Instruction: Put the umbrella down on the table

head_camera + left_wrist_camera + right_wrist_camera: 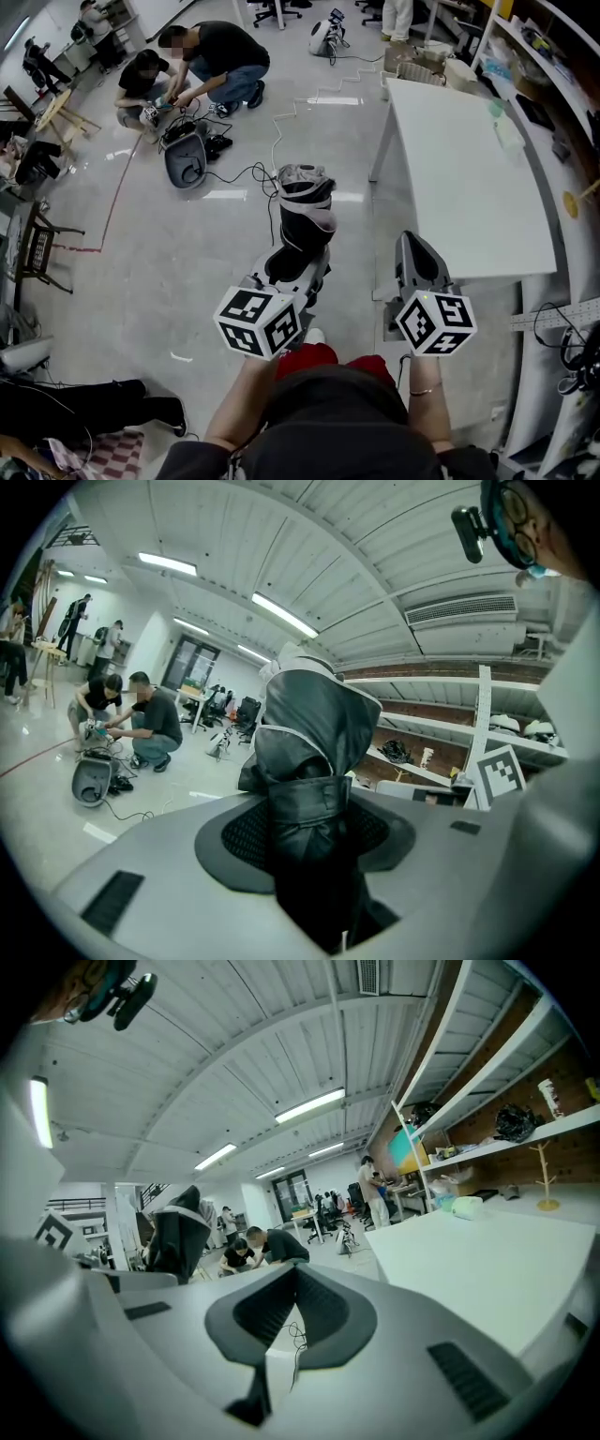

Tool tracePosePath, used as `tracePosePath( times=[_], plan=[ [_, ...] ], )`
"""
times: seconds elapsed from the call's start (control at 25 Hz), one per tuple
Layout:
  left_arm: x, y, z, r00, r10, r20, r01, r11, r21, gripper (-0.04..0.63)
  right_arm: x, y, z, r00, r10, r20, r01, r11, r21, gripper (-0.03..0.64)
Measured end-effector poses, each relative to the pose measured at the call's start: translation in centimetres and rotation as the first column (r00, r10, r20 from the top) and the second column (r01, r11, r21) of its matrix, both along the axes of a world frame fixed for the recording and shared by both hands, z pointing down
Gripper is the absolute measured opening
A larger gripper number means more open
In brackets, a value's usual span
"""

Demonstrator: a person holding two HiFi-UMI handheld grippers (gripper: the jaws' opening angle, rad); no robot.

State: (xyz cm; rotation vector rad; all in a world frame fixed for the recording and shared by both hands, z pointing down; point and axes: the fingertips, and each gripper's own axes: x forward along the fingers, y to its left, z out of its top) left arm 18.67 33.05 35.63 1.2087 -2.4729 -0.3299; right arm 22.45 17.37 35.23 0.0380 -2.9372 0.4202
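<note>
Jaws of the left gripper [298,270], low and centre in the head view, are clamped round the strapped canopy of a folded black umbrella [305,211] with pale trim. The umbrella juts away from the person over bare floor, not yet over anything that could receive it. Just right of it, the right gripper [419,255] is empty, its tips drawn together. Beyond that, the white table [469,178] runs up the right half of the frame, well apart from the umbrella. Farther off, at upper left, two people [192,70] crouch over gear and cables. The main risk looks like a release short of the table edge, which would drop the umbrella on the floor. The soft fabric could also slip or swing in the grip during the sideways carry.
</note>
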Motion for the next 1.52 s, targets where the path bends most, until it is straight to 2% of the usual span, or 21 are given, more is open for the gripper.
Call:
tracePosePath(
  times=[0.36,0.8,1.2,1.52],
  plan=[
    [-3.4,2.6,0.8,0.999,0.029,-0.039,-0.029,0.999,0.025,0.193,-2.4,0.7,-0.2,0.996,0.089,-0.016,-0.089,0.996,0.007,0.018],
    [-10.6,-0.1,2.4,0.996,0.057,-0.072,-0.056,0.998,0.024,0.193,-7.5,-5.1,1.9,0.976,0.213,-0.055,-0.214,0.977,-0.021,0.018],
    [-20.5,-6.0,3.3,0.99,0.098,-0.098,-0.098,0.995,-0.003,0.193,-17.2,-11.8,2.2,0.958,0.285,-0.041,-0.287,0.957,-0.044,0.018],
    [-28.6,-15.3,3.0,0.978,0.175,-0.113,-0.177,0.984,-0.003,0.193,-22.4,-19.7,1.7,0.927,0.373,-0.037,-0.375,0.925,-0.062,0.018]
  ],
)
